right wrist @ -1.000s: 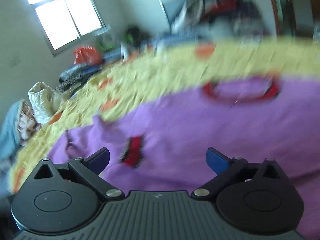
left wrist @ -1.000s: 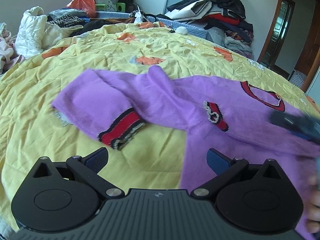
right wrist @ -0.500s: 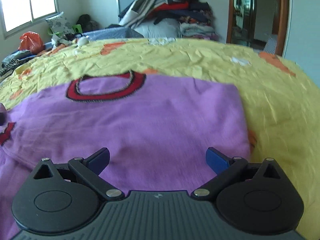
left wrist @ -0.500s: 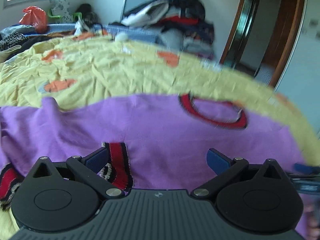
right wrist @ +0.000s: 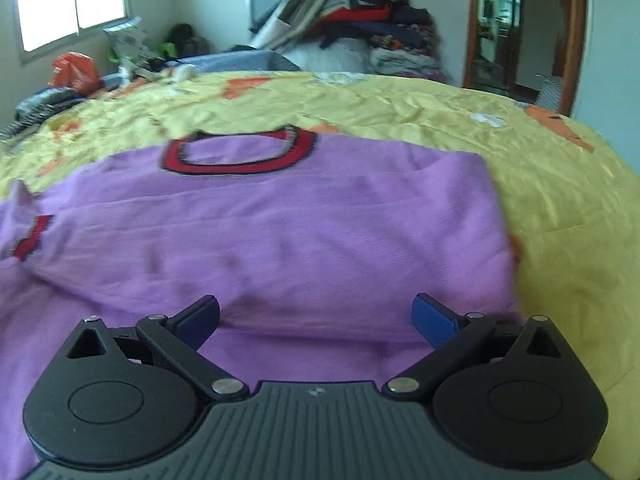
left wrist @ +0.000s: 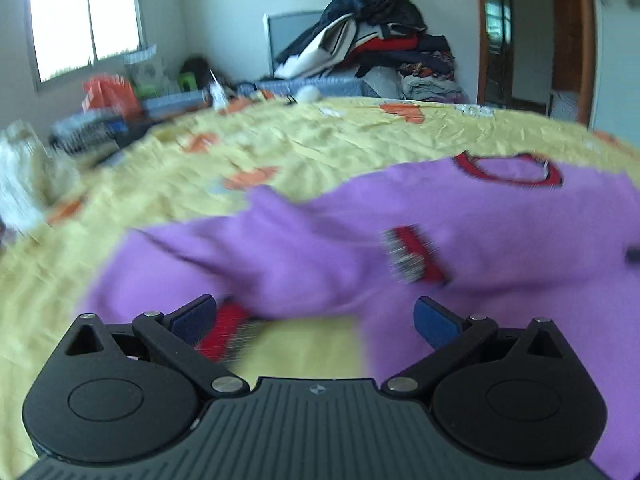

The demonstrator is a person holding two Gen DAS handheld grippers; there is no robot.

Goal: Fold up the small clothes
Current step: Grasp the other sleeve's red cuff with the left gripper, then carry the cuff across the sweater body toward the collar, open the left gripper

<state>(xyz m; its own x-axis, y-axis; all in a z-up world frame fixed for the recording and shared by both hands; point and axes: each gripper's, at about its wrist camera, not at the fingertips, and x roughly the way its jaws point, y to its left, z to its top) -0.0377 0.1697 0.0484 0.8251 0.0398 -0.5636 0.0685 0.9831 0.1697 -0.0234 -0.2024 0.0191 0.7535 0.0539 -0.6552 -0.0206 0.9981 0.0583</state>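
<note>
A small purple sweater (left wrist: 500, 232) with a red and black collar (left wrist: 508, 170) lies flat on the yellow bedspread (left wrist: 320, 148). One sleeve is folded across its body, red cuff (left wrist: 412, 254) up. The other sleeve lies at the left, its red cuff (left wrist: 224, 334) by my left gripper's left finger. My left gripper (left wrist: 316, 318) is open and empty, low over the sleeve. In the right wrist view the sweater (right wrist: 280, 240) fills the middle, collar (right wrist: 240, 154) at the far side. My right gripper (right wrist: 316, 316) is open and empty over its near part.
A heap of clothes (right wrist: 348, 28) is piled at the far side of the bed. An orange bag (right wrist: 74, 70) and other items lie at the far left under a window. A doorway (right wrist: 516, 28) is at the right. The bed's right edge (right wrist: 616, 184) is near the sweater.
My left gripper has swung back to the left, from the sweater's body toward the left sleeve and its cuff. My right gripper has stayed over the sweater's near part, shifting slightly.
</note>
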